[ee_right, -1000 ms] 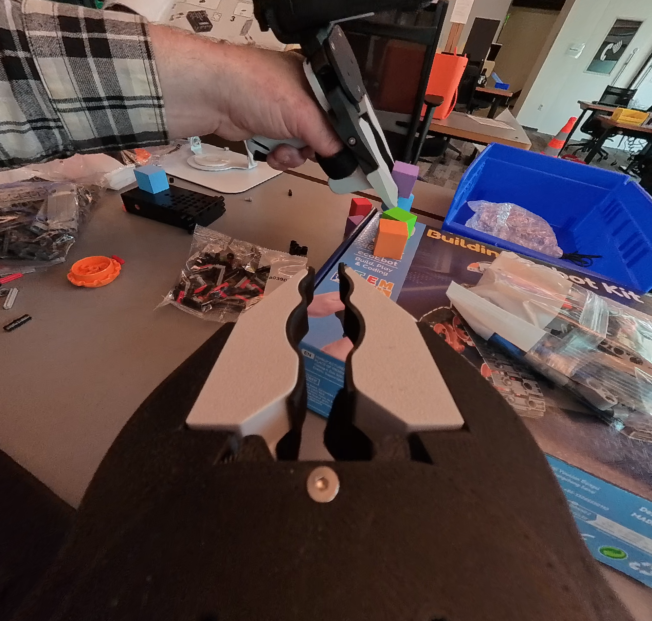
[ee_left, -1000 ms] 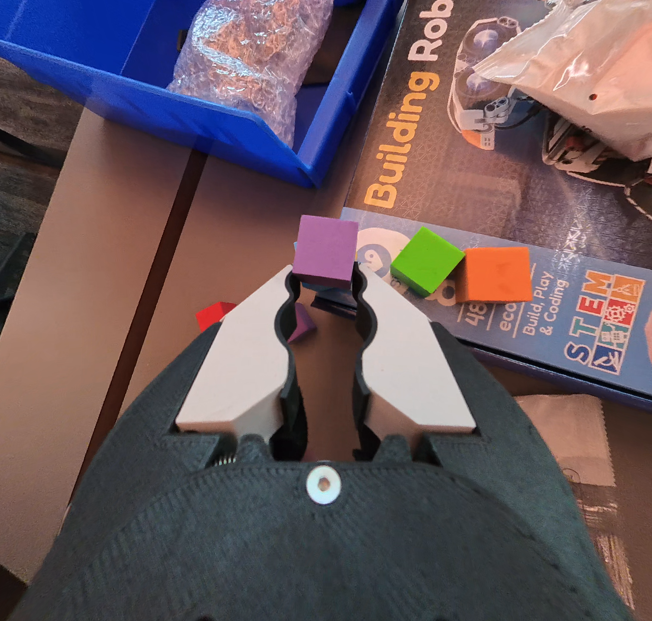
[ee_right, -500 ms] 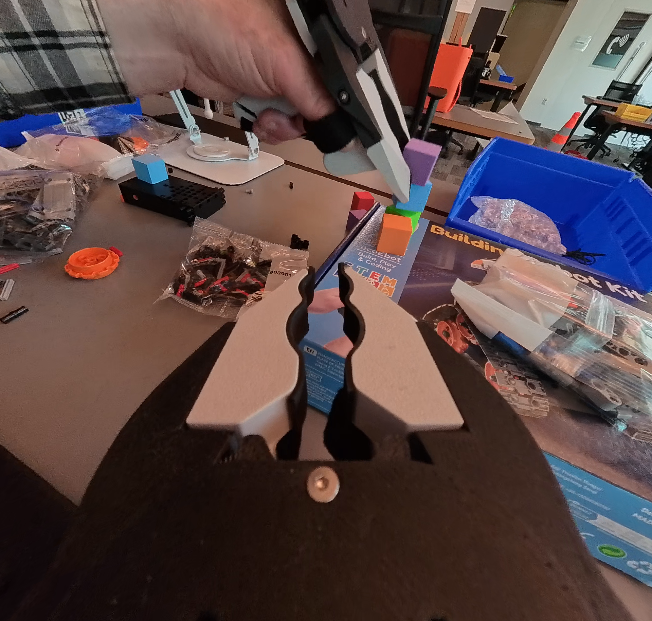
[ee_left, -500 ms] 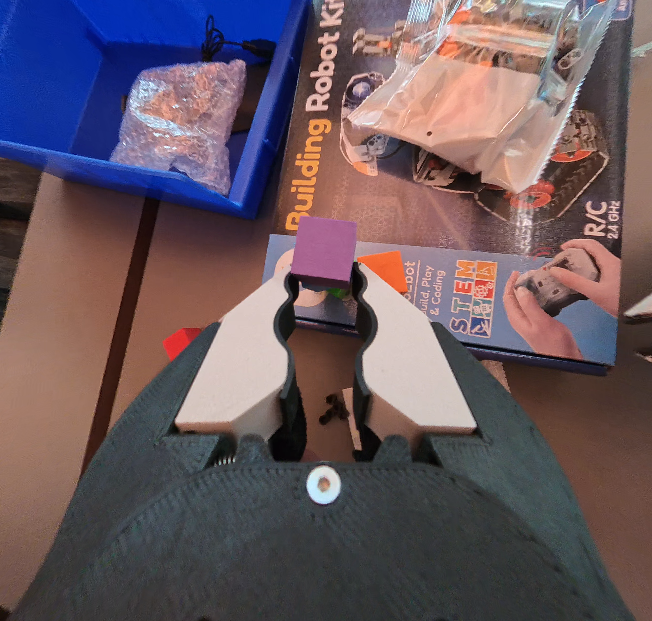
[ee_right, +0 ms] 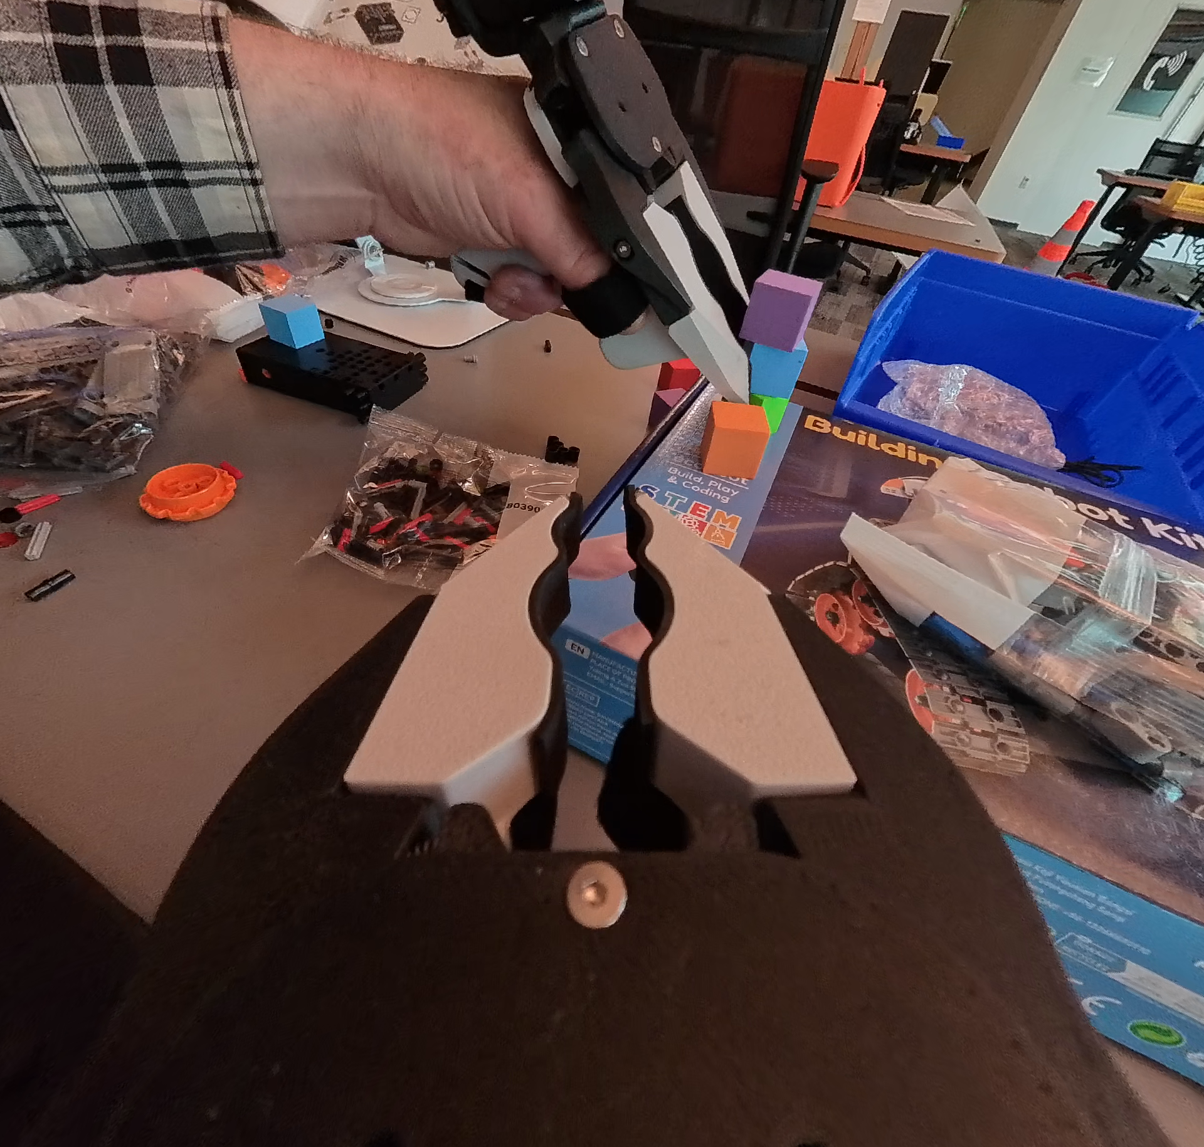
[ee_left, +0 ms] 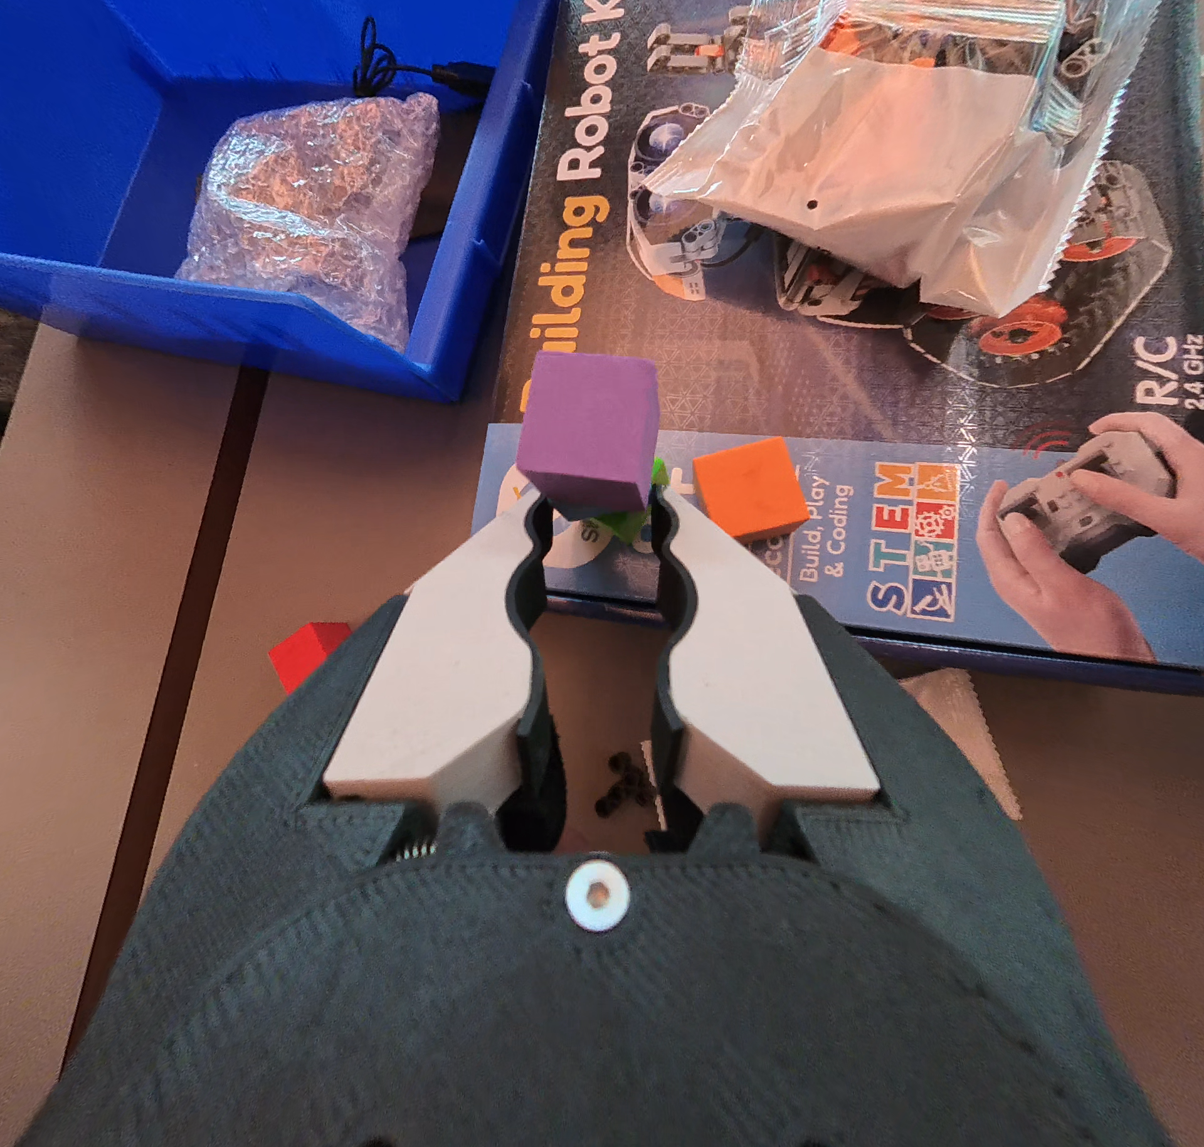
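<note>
Pointing down at a little tower of cubes, the left tongs [ee_left: 599, 500] stand apart, one tip on each side of the tower's lower part. The purple cube [ee_left: 586, 431] is not between the tips. It sits on top of the tower, higher than the tips, and is turned a bit crooked. Under it is a blue cube [ee_right: 775, 370], and under that a green cube [ee_right: 772, 409]. I cannot tell if the tips touch those two lower cubes. The tower stands on the corner of a big flat box [ee_left: 912, 399] that lies on the worktop [ee_right: 195, 627]. An orange cube [ee_left: 749, 487] sits on the box just beside the tower. A red cube [ee_left: 306, 650] lies down on the worktop, near the box edge.

A hand [ee_right: 423, 158] holds the left tongs from above. The right tongs [ee_right: 602, 506] hang well back from the tower, over the near edge of the box. They are almost together, with a thin gap and nothing inside it.

I think the purple cube is light and firm, with flat, dull sides that will not slip much. The best place to hold it looks like two flat sides facing each other, near the middle. The tower looks easy to knock over, as each cube only rests on the one below.

A blue bin [ee_left: 260, 334] beside the box holds a bubble wrap bundle [ee_left: 313, 203]. A clear bag [ee_left: 879, 138] lies on the box.
</note>
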Available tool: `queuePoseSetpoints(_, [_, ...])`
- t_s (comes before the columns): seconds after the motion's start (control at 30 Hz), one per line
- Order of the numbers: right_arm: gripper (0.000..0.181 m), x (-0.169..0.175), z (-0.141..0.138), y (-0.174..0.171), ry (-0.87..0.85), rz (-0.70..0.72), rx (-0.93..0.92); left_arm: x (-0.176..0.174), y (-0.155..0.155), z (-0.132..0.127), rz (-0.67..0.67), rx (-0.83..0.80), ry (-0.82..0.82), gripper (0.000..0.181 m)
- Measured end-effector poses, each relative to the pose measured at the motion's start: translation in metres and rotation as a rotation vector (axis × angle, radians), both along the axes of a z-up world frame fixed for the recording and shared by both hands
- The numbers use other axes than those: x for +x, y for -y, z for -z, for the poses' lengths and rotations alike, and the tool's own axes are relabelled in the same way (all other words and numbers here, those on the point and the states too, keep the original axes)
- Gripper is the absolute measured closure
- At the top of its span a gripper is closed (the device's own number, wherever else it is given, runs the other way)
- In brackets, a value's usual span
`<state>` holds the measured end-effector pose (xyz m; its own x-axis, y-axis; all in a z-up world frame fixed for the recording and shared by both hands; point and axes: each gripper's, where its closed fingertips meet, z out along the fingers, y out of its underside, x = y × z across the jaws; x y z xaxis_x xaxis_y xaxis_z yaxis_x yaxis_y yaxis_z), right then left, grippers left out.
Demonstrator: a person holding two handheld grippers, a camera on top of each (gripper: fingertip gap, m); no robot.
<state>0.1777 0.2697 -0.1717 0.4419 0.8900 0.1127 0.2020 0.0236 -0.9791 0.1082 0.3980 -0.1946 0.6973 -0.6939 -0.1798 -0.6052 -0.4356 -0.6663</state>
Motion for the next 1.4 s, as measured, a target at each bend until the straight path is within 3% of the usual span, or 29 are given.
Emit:
queuePoseSetpoints(0.33, [0.169,0.001,0.000,0.001,-0.003,-0.003,-0.002,0.005,0.009,-0.033,0.012,0.062,0.035,0.154])
queuePoseSetpoints(0.83, [0.170,0.000,0.001,0.002,0.002,-0.010,-0.004,0.002,0.001,0.006,0.045,-0.010,-0.015,0.149])
queuePoseSetpoints(1.4, [0.170,0.000,0.000,0.002,-0.009,-0.015,-0.015,0.009,-0.009,0.000,0.037,0.069,0.060,0.151])
